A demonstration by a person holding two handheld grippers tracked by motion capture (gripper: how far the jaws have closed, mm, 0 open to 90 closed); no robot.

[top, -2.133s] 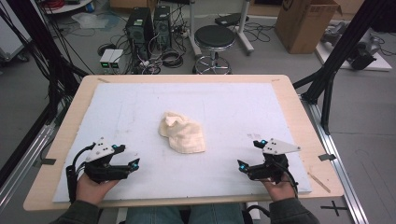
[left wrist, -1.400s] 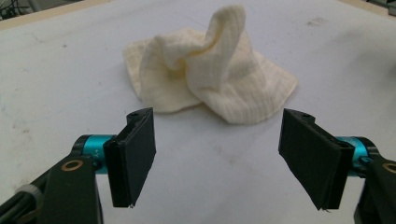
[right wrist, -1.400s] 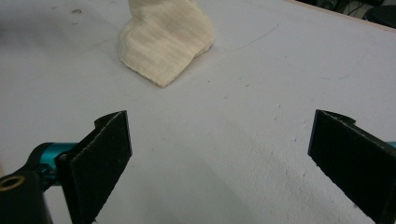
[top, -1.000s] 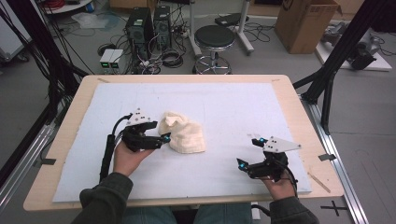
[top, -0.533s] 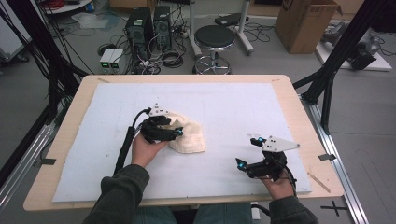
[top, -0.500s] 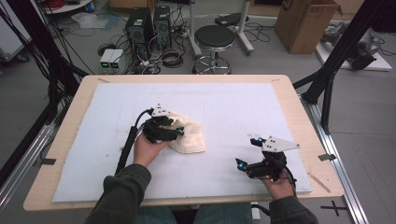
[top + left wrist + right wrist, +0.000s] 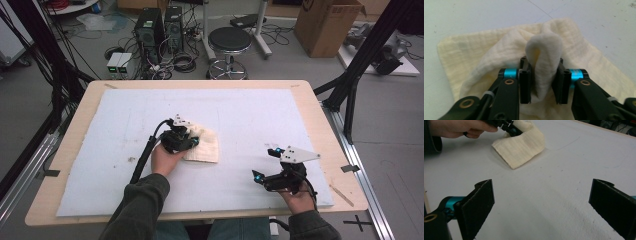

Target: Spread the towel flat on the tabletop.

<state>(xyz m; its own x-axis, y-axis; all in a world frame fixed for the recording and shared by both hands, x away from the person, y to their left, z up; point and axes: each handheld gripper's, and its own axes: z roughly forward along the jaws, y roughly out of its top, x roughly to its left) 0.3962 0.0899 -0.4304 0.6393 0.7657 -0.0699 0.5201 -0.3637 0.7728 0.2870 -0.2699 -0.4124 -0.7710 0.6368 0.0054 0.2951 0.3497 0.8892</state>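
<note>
A crumpled cream cloth (image 7: 207, 146) lies on the white mat (image 7: 260, 110), a little left of the middle. My left gripper (image 7: 192, 140) is on its left side. In the left gripper view a raised fold of the cloth (image 7: 544, 50) stands between the pads of the left gripper (image 7: 543, 65), which touch it on both sides. Its jaws have just been closing onto that fold. My right gripper (image 7: 264, 163) hovers open near the front right of the mat, apart from the cloth. Between its wide jaws (image 7: 541, 202) is bare mat, with the cloth (image 7: 522, 143) and the left gripper (image 7: 509, 127) farther off.
The mat covers most of a wooden table (image 7: 320, 125). Beyond the far edge stand a black stool (image 7: 230, 42), computer boxes (image 7: 159, 25) with cables, and a cardboard box (image 7: 327, 25). Black frame posts (image 7: 357, 75) rise at the right.
The left hand has moved right from the front left of the mat to the cloth and sunk onto it. Its jaws have narrowed around a fold. The right gripper has stayed put.
</note>
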